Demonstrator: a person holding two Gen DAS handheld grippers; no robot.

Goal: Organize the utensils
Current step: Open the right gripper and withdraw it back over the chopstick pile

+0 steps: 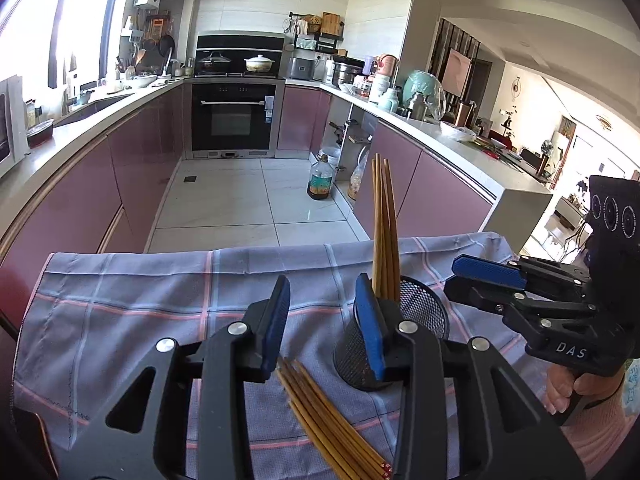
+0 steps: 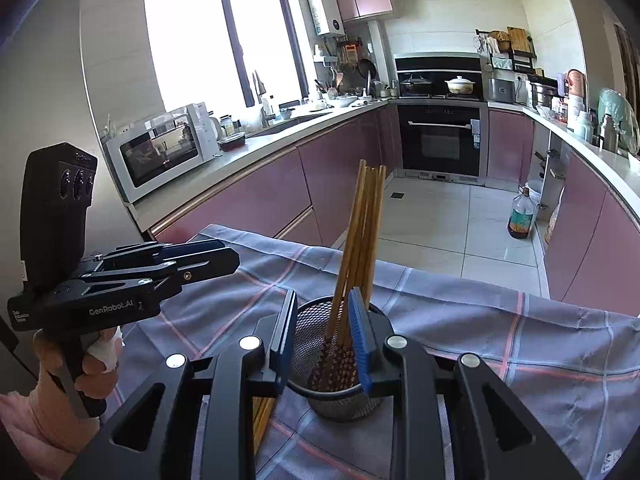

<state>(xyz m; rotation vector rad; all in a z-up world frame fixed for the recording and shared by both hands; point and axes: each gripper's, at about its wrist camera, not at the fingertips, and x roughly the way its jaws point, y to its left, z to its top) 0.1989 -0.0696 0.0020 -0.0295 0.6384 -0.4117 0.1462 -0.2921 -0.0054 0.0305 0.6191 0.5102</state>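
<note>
A black mesh cup (image 1: 420, 316) (image 2: 316, 344) stands upright on a checked blue-grey cloth (image 1: 140, 312) (image 2: 500, 336). Several wooden chopsticks (image 1: 385, 232) (image 2: 362, 232) stand in it, ends up. A loose bundle of chopsticks (image 1: 332, 424) lies flat on the cloth in front of the cup; its end shows in the right wrist view (image 2: 262, 420). My left gripper (image 1: 324, 320) is open and empty above the loose bundle, left of the cup. My right gripper (image 2: 320, 328) is open, hovering over the cup's mouth with nothing between its jaws; it also shows in the left wrist view (image 1: 476, 280).
The cloth-covered table ends at a far edge (image 1: 280, 250) with tiled kitchen floor beyond. Pink cabinets and counters line both sides. A microwave (image 2: 160, 152) stands on the left counter, an oil bottle (image 1: 320, 178) on the floor.
</note>
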